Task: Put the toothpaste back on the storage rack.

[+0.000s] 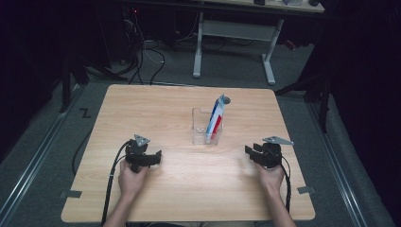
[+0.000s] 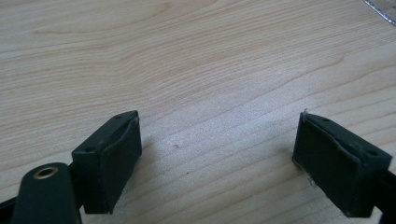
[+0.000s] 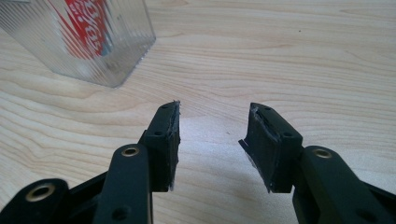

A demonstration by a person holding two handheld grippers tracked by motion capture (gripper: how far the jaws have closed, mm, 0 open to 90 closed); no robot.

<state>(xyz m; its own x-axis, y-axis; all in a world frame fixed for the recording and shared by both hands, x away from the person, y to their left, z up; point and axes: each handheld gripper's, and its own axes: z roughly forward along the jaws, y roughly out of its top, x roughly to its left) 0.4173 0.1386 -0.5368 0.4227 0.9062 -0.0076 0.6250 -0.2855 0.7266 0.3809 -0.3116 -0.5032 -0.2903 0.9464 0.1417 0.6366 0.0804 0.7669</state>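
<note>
A clear ribbed plastic holder (image 1: 206, 126) stands near the middle of the wooden table (image 1: 156, 109), with a red, white and blue tube (image 1: 215, 118) leaning upright in it. In the right gripper view the holder (image 3: 84, 42) sits at the upper left, red print showing through its wall. My left gripper (image 1: 152, 158) rests low over the table at the front left, jaws wide open with bare wood between them (image 2: 217, 154). My right gripper (image 1: 253, 153) sits at the front right, open about halfway, nothing between its pads (image 3: 212, 144). A hand holds each gripper.
Behind the table, on the grey floor, stand a white desk frame (image 1: 234, 33) and loose cables (image 1: 142, 56). A black cable (image 1: 111, 179) trails from the left gripper over the front edge. Tape marks (image 1: 71, 194) lie on the floor beside the table.
</note>
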